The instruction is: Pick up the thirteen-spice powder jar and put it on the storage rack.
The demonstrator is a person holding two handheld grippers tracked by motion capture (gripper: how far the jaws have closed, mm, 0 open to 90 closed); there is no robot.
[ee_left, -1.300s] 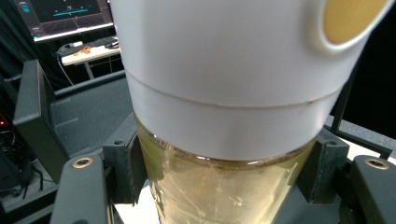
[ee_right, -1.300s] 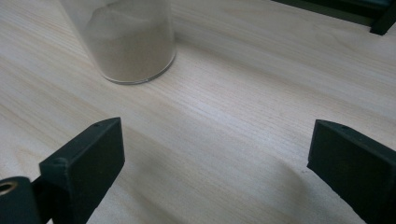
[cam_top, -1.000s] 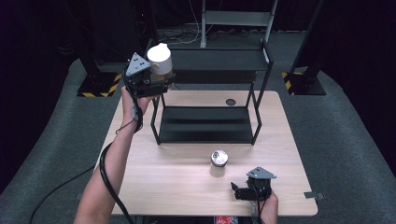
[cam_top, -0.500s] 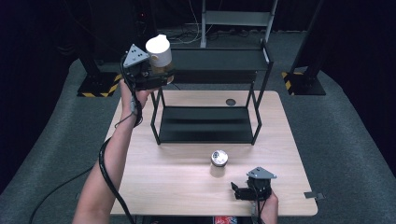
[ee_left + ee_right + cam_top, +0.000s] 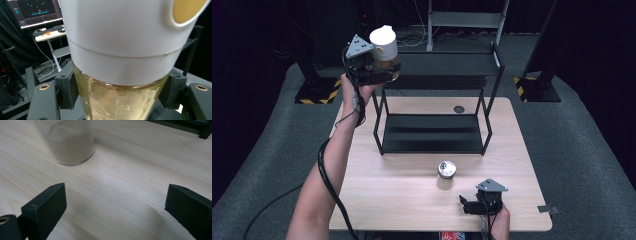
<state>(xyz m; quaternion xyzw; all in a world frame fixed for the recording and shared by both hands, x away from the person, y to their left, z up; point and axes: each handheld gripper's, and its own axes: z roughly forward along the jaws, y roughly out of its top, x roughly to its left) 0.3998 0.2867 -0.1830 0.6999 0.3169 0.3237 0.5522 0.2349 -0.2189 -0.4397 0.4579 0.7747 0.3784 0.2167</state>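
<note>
My left tongs (image 5: 384, 70) grip the white-capped jar (image 5: 383, 46) by its glass body, upright, level with the rack's top shelf (image 5: 442, 64) for placing. My right tongs (image 5: 468, 205) rest wide open on the table (image 5: 387, 195) near the small jar (image 5: 446, 170).
</note>
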